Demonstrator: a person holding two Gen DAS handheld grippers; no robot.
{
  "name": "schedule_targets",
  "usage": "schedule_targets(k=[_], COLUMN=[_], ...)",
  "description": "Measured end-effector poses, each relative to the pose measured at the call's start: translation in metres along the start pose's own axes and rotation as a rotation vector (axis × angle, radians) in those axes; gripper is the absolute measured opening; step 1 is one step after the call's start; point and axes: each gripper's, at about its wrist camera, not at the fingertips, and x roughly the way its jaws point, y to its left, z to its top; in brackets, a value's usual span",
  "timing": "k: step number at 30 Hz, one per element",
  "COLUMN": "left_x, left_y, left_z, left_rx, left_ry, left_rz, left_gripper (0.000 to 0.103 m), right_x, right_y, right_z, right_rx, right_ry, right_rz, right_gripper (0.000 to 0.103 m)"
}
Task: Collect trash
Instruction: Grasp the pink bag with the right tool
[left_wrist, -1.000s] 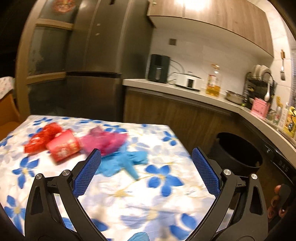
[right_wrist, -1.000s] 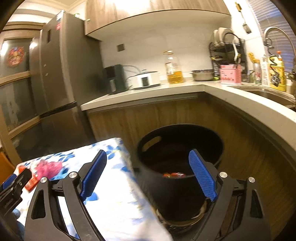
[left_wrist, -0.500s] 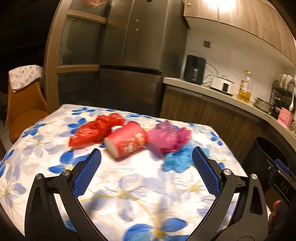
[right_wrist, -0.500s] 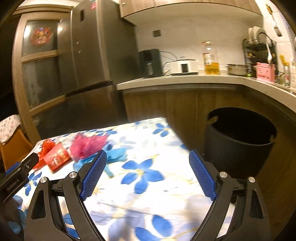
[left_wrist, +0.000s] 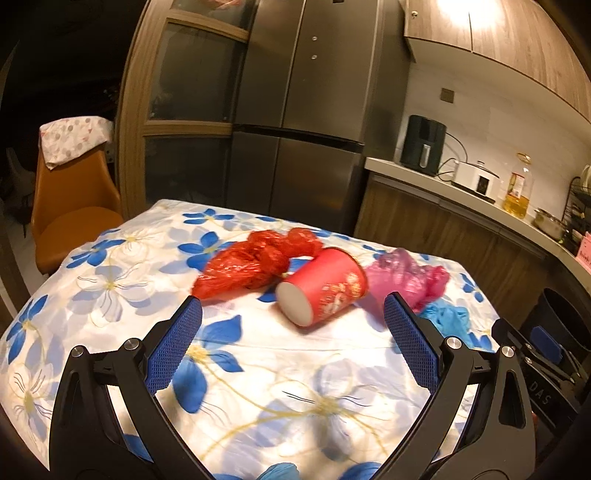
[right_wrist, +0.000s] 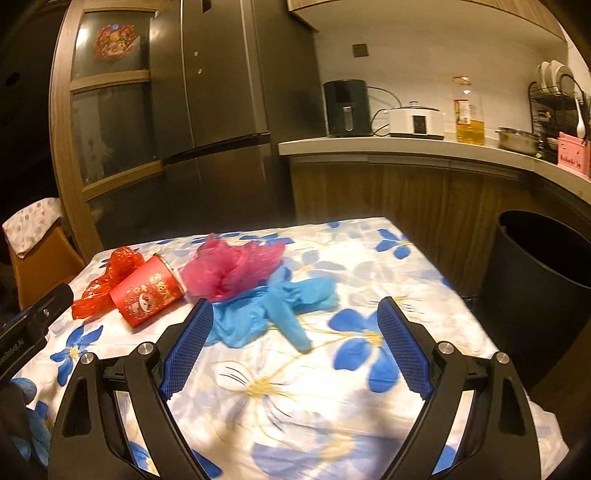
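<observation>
Red cup (left_wrist: 325, 286), blue-flowered white tablecloth (left_wrist: 110, 280)

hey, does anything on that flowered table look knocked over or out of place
Yes. A red paper cup lies tipped on its side on the floral tablecloth, amid loose litter: a crumpled red plastic bag, a pink plastic bag and blue disposable gloves. No spill visible.

Worktop (right_wrist: 369, 424), covered in white cloth with blue flowers. On it: crumpled red plastic bag (left_wrist: 255, 262), red paper cup on its side (left_wrist: 325, 286), pink plastic bag (right_wrist: 232, 269), blue rubber glove (right_wrist: 273, 310).
</observation>
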Motion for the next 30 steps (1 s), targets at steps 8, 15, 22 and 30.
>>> schedule_targets(k=[8,15,22,30], left_x=[0.009,0.016,0.026,0.037], left_y=[0.014,0.024,0.016,0.020], left_z=[0.004,0.007,0.005,0.004], left_rx=[-0.011,-0.030,-0.003,-0.027], left_ry=[0.001,0.007,0.025,0.051], left_rz=[0.014,0.016,-0.017,-0.046], left_gripper=[0.097,0.097,0.097,0.097], right_x=[0.025,0.055,0.085,0.087], right_y=[0.024,0.041,0.049,0.049], right_z=[0.010,0.025,0.025,0.020], right_rx=[-0.023,-0.031,-0.054,-0.064], right_ry=[-0.003,-0.004,0.047,0.054], right_rz=[0.036,0.040,0.044,0.067], right_gripper=[0.087,0.079,0.045,0.018])
